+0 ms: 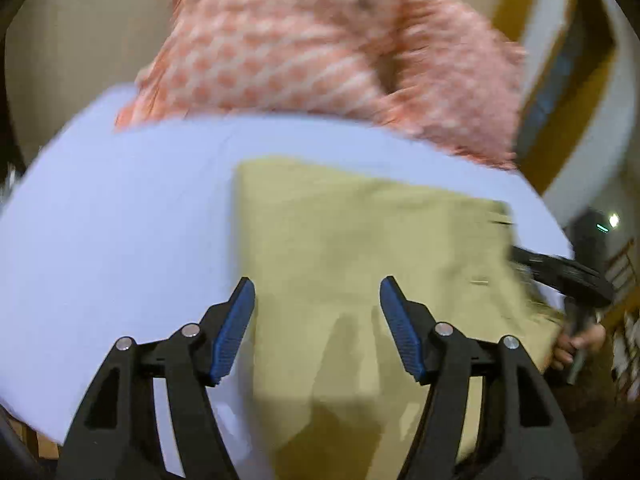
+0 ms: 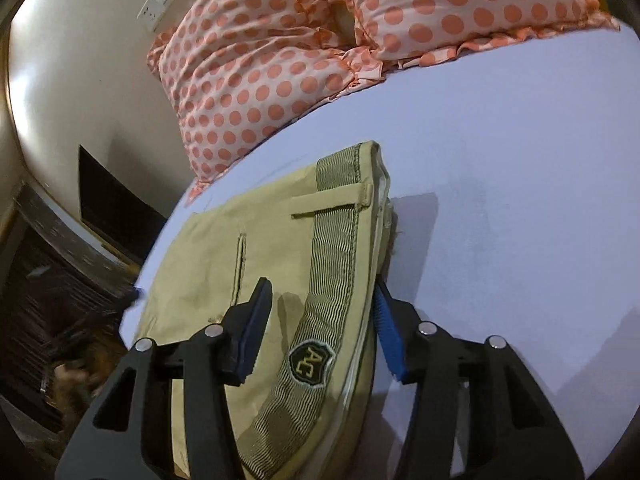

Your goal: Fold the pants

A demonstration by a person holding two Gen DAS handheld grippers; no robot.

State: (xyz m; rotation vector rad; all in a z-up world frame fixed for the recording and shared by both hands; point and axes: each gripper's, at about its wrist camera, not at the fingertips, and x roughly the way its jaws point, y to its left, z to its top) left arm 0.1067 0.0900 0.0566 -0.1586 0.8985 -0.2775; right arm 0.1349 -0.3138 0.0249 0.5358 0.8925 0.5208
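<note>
Khaki pants [image 1: 360, 248] lie folded into a flat stack on a pale lavender bed sheet [image 1: 120, 220]. My left gripper [image 1: 317, 292] is open just above the near edge of the stack, holding nothing. In the right wrist view the pants [image 2: 208, 264] show their striped waistband [image 2: 332, 248] with a badge and a belt loop. My right gripper [image 2: 322, 292] is open with its fingers either side of the waistband end, not closed on it. The right gripper [image 1: 560, 276] also shows in the left wrist view at the stack's right edge.
Two pink pillows with orange dots [image 2: 280, 60] lie at the head of the bed, also blurred in the left wrist view [image 1: 320, 40]. A cream wall with a switch plate [image 2: 160, 0] stands behind. The bed's edge drops to dark furniture [image 2: 60, 280] on the left.
</note>
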